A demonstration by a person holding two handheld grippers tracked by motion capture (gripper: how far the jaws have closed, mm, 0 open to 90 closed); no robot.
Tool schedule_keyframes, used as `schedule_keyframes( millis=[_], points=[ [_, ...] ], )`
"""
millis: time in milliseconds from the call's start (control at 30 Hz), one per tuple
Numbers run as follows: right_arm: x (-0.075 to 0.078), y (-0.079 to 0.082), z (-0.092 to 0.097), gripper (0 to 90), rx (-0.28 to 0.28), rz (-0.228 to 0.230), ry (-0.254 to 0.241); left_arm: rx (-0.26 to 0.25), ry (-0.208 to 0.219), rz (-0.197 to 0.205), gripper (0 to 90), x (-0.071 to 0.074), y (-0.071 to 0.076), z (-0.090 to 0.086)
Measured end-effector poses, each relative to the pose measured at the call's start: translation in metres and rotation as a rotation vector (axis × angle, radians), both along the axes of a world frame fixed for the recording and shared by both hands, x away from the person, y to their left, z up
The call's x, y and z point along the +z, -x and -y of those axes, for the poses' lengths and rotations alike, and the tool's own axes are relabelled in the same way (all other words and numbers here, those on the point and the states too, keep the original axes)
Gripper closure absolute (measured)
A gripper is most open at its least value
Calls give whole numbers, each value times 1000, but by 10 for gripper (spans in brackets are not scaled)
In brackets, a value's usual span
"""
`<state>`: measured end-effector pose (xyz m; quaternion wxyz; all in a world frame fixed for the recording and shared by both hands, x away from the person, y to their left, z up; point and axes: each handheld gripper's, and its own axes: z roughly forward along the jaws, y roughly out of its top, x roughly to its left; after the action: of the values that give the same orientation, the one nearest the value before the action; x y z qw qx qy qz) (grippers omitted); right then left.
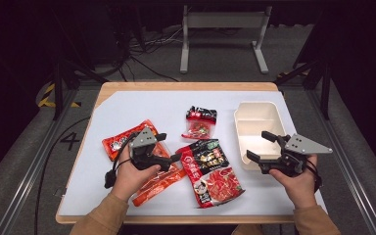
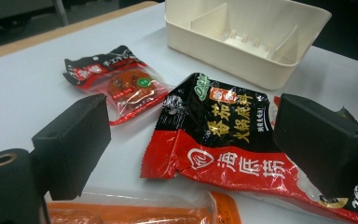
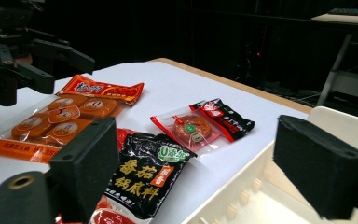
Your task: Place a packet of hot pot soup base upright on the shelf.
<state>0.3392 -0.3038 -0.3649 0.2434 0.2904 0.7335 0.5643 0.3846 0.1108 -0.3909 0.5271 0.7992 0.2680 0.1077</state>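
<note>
From the high view, my left gripper sits over the long orange snack pack at the left of the white table, its jaws spread wide with nothing between them and pointing right toward the big black-and-red hotpot sachet. My right gripper hangs at the near left edge of the cream divided tray, jaws likewise wide apart and empty, pointing left. A small red-and-black packet lies farther back, between the orange pack and the tray, apart from both. In the left gripper view, my two black jaws stand far apart on either side of the hotpot sachet, which lies flat on the table with its near left corner curled up; the small packet is beyond it to the left, the tray behind, and the orange pack's edge runs along the bottom. In the right gripper view, my jaws are open wide again, the hotpot sachet just beside the tray's wall, the small packet past it, the orange pack at left, and my left gripper hovering above that pack.
</note>
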Motion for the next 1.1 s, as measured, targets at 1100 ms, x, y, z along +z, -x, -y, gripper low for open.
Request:
schedule_keyframes(
  millis=[1100],
  points=[
    [3, 5, -5, 423, 92, 54, 30, 54, -208, -217, 221, -41, -34, 46]
  ],
)
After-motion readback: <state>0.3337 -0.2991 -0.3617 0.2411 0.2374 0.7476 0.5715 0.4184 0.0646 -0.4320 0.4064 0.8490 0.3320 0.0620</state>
